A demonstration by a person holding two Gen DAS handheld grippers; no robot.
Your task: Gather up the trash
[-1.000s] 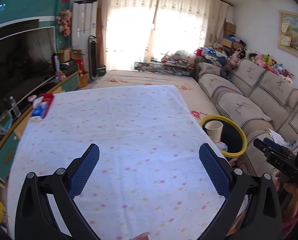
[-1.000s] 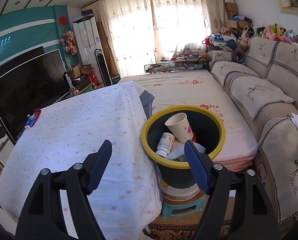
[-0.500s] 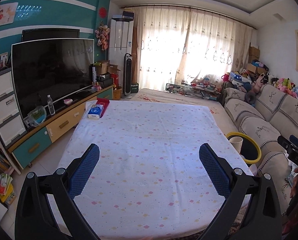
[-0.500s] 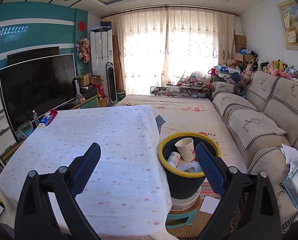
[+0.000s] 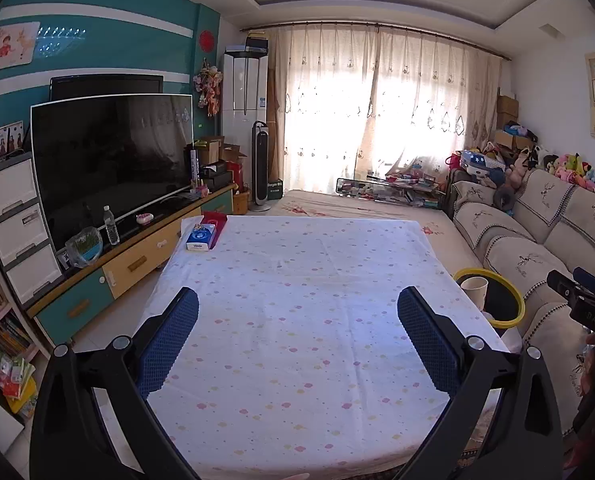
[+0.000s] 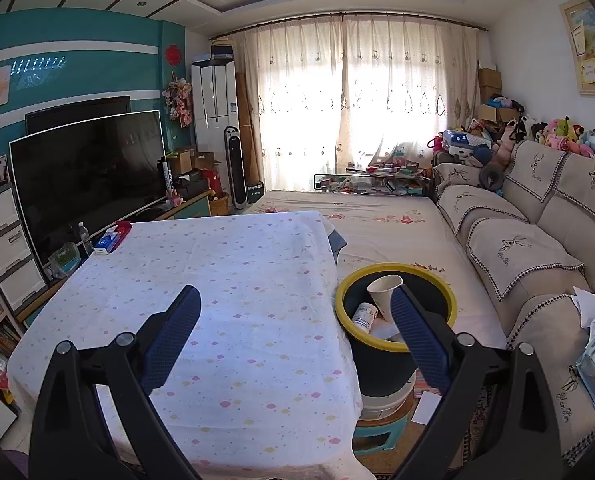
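Note:
A black bin with a yellow rim [image 6: 393,270] stands on a stool to the right of the table. It holds a paper cup [image 6: 383,294], a white bottle [image 6: 364,315] and some paper. The bin's rim [image 5: 513,292] and cup [image 5: 474,289] also show in the left wrist view. My left gripper [image 5: 297,332] is open and empty above the near part of the table. My right gripper [image 6: 293,332] is open and empty above the table's near right edge, beside the bin.
The table wears a white dotted cloth [image 5: 309,280]. A blue tissue pack [image 5: 200,237] on a red box lies at its far left corner. A TV [image 5: 109,160] on a low cabinet stands left. A sofa [image 6: 529,248] stands right. A floor mat [image 6: 377,216] lies beyond.
Both grippers have pulled back and risen, so more of the room and table shows. The right gripper has moved away from above the bin. Both stay open and empty.

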